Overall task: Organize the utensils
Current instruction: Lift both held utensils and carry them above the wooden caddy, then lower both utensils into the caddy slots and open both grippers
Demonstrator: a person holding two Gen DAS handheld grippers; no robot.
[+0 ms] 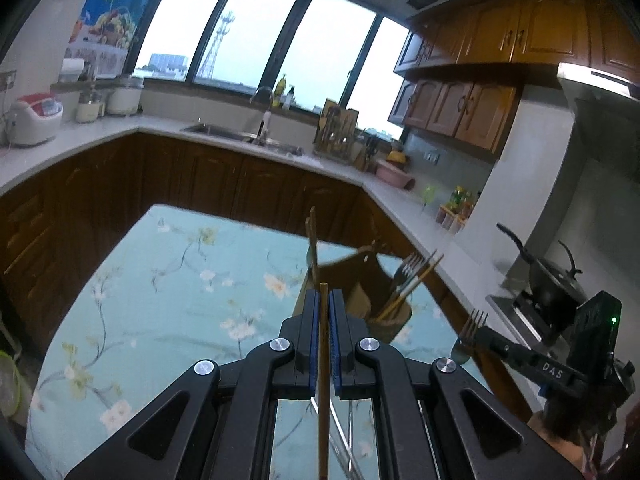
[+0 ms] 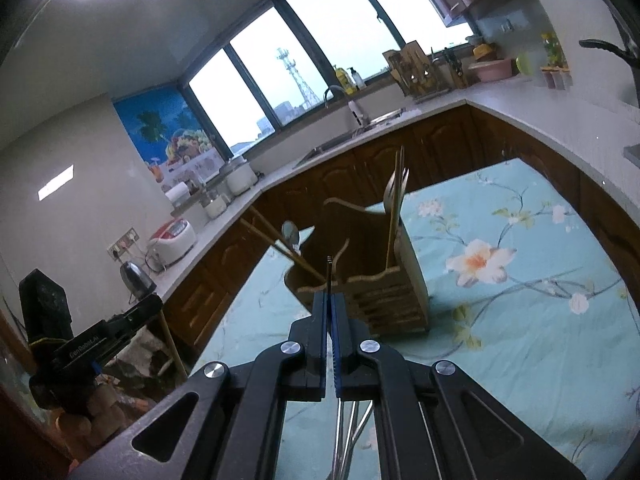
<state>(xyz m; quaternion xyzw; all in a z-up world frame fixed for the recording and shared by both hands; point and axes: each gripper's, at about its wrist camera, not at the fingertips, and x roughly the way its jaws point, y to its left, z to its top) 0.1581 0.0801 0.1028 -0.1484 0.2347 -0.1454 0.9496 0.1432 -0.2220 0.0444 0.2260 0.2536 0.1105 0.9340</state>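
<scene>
A chopstick [image 1: 323,344] is pinched by the left gripper [image 1: 324,300], a fork [image 2: 329,276] by the right gripper [image 2: 329,300], long axes along the jaws. The wooden holder [image 2: 384,292] stands just ahead on the desk [image 2: 520,320] (nearer the right).

A table with a light blue flowered cloth [image 1: 168,280] stood in the kitchen. Behind it ran a white counter [image 1: 100,132] on dark wooden cabinets [image 1: 224,176], with a sink [image 1: 216,130] and a faucet [image 1: 264,98] under a wide window [image 1: 256,36]. A white and red rice cooker [image 1: 34,118] stood at the left, a pink bowl [image 1: 394,174] at the right. A black wok [image 1: 554,276] was on the stove.
</scene>
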